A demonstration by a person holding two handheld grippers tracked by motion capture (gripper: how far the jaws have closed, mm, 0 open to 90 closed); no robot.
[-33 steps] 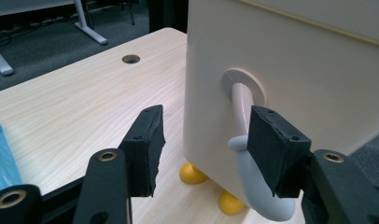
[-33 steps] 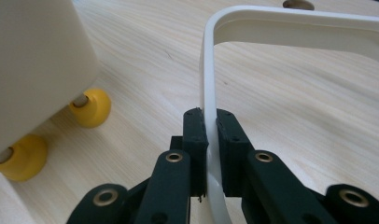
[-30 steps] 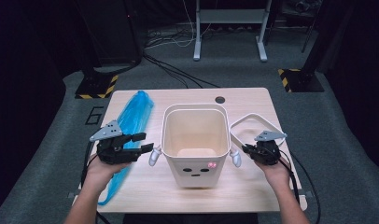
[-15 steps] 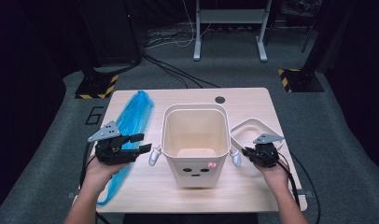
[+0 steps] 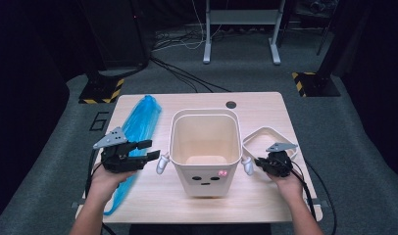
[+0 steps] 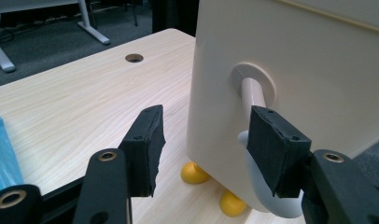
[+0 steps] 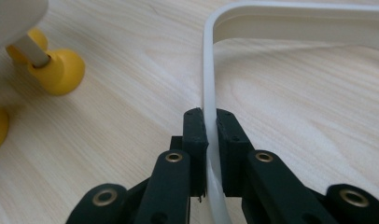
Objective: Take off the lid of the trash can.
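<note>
I see the pale wooden table [image 5: 153, 205] carrying a tall cream plastic bin [image 5: 204, 147] at its middle, a face printed on its near wall. Left of it lies a long blue plastic bag [image 5: 138, 125]; right of it, a white rounded-square plastic ring [image 5: 263, 137] lies flat near the table's right edge. My left gripper [image 5: 149, 151] points level at the bin's left side, jaws apart around its white handle [image 6: 253, 98], not pressing. My right gripper [image 7: 211, 126] pinches the ring's near edge.
</note>
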